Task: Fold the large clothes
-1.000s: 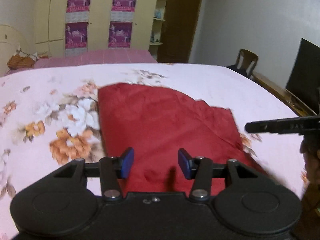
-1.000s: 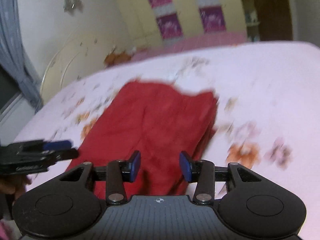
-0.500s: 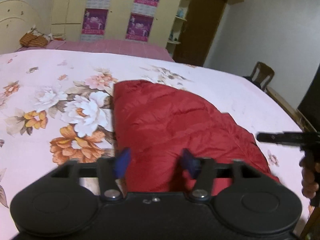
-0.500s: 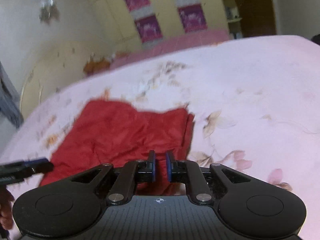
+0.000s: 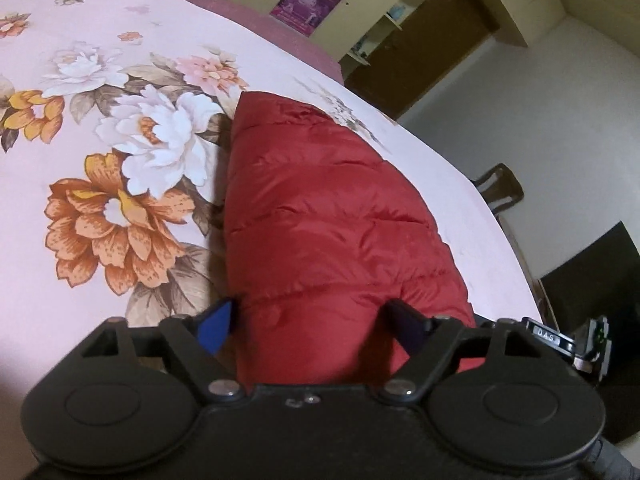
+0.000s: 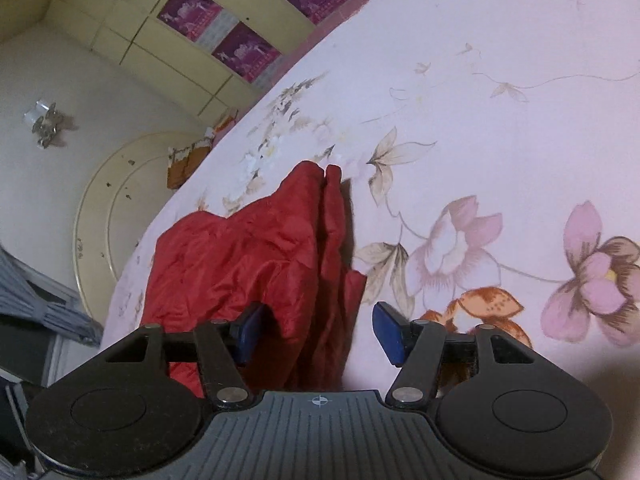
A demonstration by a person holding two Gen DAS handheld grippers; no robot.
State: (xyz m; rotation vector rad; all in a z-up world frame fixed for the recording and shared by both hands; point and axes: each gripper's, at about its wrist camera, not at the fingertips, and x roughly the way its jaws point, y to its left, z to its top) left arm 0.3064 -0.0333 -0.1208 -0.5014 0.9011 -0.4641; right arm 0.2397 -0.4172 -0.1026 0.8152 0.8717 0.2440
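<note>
A red quilted jacket (image 5: 328, 216) lies folded on a pink floral bedspread (image 5: 100, 168). My left gripper (image 5: 316, 326) is open, low over the jacket's near end, with its blue pads either side of the fabric. In the right wrist view the jacket (image 6: 248, 252) shows its layered right edge. My right gripper (image 6: 318, 334) is open, its jaws straddling that near right edge. Whether the pads touch the cloth cannot be told. Part of the right gripper (image 5: 560, 340) shows at the lower right of the left wrist view.
The bedspread (image 6: 500, 140) stretches wide to the right. A cream headboard (image 6: 116, 200) and curtains are at the left. A wardrobe with purple posters (image 5: 308, 0), a brown door (image 5: 420, 52), a wooden chair (image 5: 500, 192) and a dark screen (image 5: 592, 288) stand beyond the bed.
Both grippers have dropped lower and closer to the jacket's near end and tilted. The right gripper, nearly shut half a second ago, has opened wide. The left gripper has opened wider.
</note>
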